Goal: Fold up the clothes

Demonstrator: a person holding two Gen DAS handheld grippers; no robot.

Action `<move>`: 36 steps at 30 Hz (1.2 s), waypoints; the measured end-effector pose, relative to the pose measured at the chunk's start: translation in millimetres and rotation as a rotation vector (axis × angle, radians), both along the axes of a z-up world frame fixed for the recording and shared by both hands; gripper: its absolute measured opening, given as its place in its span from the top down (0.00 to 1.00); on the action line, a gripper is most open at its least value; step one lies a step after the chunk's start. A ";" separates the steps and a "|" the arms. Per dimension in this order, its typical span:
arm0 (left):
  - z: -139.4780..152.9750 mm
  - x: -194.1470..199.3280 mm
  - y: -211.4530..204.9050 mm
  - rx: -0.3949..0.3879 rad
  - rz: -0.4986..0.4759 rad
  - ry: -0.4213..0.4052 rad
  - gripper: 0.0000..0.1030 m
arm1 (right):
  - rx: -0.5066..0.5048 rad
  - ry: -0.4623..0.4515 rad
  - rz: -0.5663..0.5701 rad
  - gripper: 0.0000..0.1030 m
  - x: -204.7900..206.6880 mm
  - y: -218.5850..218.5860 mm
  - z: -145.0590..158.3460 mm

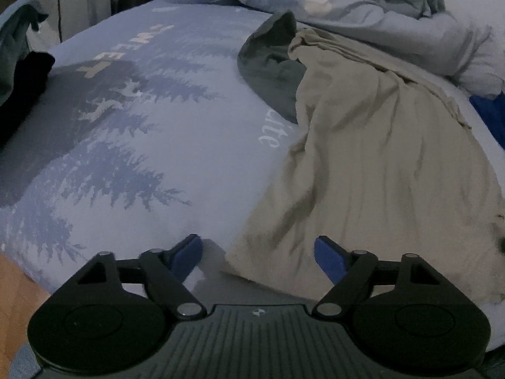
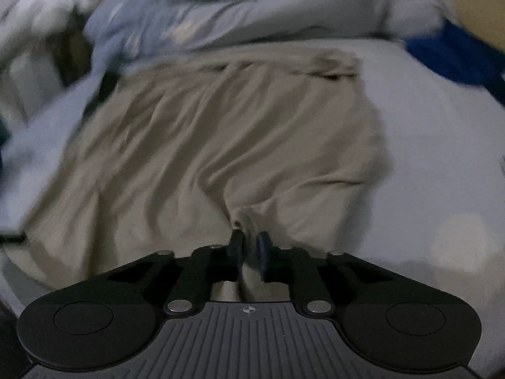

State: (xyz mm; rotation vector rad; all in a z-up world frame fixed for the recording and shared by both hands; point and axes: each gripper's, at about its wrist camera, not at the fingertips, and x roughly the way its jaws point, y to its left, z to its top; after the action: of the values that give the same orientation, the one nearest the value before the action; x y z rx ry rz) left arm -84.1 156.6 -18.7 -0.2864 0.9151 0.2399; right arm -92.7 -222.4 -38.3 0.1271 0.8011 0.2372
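Observation:
A beige garment (image 1: 372,164) lies spread and wrinkled on the bed, on the right side of the left wrist view. My left gripper (image 1: 258,252) is open and empty, its blue pads on either side of the garment's near left corner, just above the bed. In the right wrist view the same beige garment (image 2: 221,145) fills the middle. My right gripper (image 2: 249,246) is shut on a pinch of its near edge, with cloth bunched between the fingertips. That view is blurred.
The bed has a blue bedsheet (image 1: 151,145) printed with trees and letters. A grey garment (image 1: 271,69) lies beyond the beige one. A crumpled quilt (image 1: 363,6) is piled at the back. Dark clothes (image 1: 22,82) lie at left. A blue item (image 2: 454,57) is far right.

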 end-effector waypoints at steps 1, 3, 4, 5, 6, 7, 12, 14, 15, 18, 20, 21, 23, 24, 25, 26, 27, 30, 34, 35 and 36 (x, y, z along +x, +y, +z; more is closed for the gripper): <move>0.7 -0.9 0.6 0.007 0.004 -0.002 0.39 | 0.040 0.011 -0.030 0.95 -6.1 -12.1 3.6; 1.9 -2.7 4.8 -0.007 0.017 -0.011 0.43 | 0.119 0.034 -0.089 0.95 -18.3 -36.3 10.8; 2.3 -3.5 7.4 -0.020 0.025 -0.015 0.44 | 0.158 0.046 -0.119 0.95 -24.3 -48.4 14.4; 2.5 -4.2 8.3 -0.021 0.027 -0.014 0.46 | 0.198 0.057 -0.149 0.95 -30.4 -60.5 18.1; 2.6 -4.7 9.0 -0.022 0.030 -0.014 0.46 | 0.238 0.069 -0.179 0.97 -36.5 -72.7 21.7; 2.9 -4.7 9.2 -0.027 0.034 -0.013 0.46 | 0.265 0.096 -0.213 0.97 -42.5 -84.7 21.7; 3.4 -3.8 10.7 -0.063 0.040 -0.017 0.38 | 0.246 0.186 -0.319 0.97 -55.4 -109.0 2.8; 3.5 -3.7 11.6 -0.085 0.039 -0.021 0.37 | 0.254 0.192 -0.336 0.93 -54.7 -109.6 0.0; 3.5 -3.5 11.7 -0.094 0.036 -0.022 0.37 | 0.255 0.182 -0.334 0.93 -54.5 -107.5 0.6; 2.7 -2.2 7.1 -0.095 0.011 -0.015 0.37 | 0.256 0.161 -0.312 0.91 -55.6 -101.1 3.9; 2.1 0.8 3.1 -0.074 0.001 0.005 0.36 | 0.254 0.151 -0.296 0.84 -56.4 -99.3 4.6; 2.4 2.4 1.5 -0.058 -0.002 0.016 0.36 | 0.256 0.143 -0.284 0.77 -55.7 -99.6 5.6; 2.8 5.1 -1.4 -0.009 -0.009 0.037 0.36 | 0.264 0.133 -0.268 0.66 -56.2 -99.0 8.5; 2.5 5.9 -0.6 0.007 -0.006 0.044 0.35 | 0.269 0.128 -0.262 0.65 -55.8 -99.6 10.8; 1.4 6.5 1.5 0.006 -0.001 0.048 0.35 | 0.270 0.122 -0.259 0.64 -55.5 -100.8 13.0; 0.8 7.3 3.1 0.001 0.001 0.051 0.34 | 0.269 0.115 -0.258 0.62 -55.4 -102.6 15.2; 0.5 8.4 3.3 0.007 0.000 0.057 0.33 | 0.268 0.110 -0.258 0.58 -55.9 -104.9 17.6; -1.5 11.8 -0.3 0.028 -0.021 0.074 0.32 | 0.267 0.101 -0.268 0.52 -58.2 -115.9 22.6; -7.7 15.5 -9.5 0.041 -0.064 0.072 0.33 | 0.267 0.094 -0.273 0.48 -55.6 -127.9 23.3; -8.4 15.9 -11.8 0.047 -0.073 0.071 0.38 | 0.267 0.093 -0.272 0.48 -54.2 -129.4 22.7; -8.2 15.4 -12.8 0.048 -0.078 0.066 0.47 | 0.269 0.092 -0.273 0.48 -53.3 -131.1 22.4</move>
State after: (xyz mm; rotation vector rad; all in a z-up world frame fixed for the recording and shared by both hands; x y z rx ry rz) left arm -68.7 143.8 -26.9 -0.1989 0.9823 0.2000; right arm -146.0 -353.5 -15.8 0.5004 0.8306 0.0804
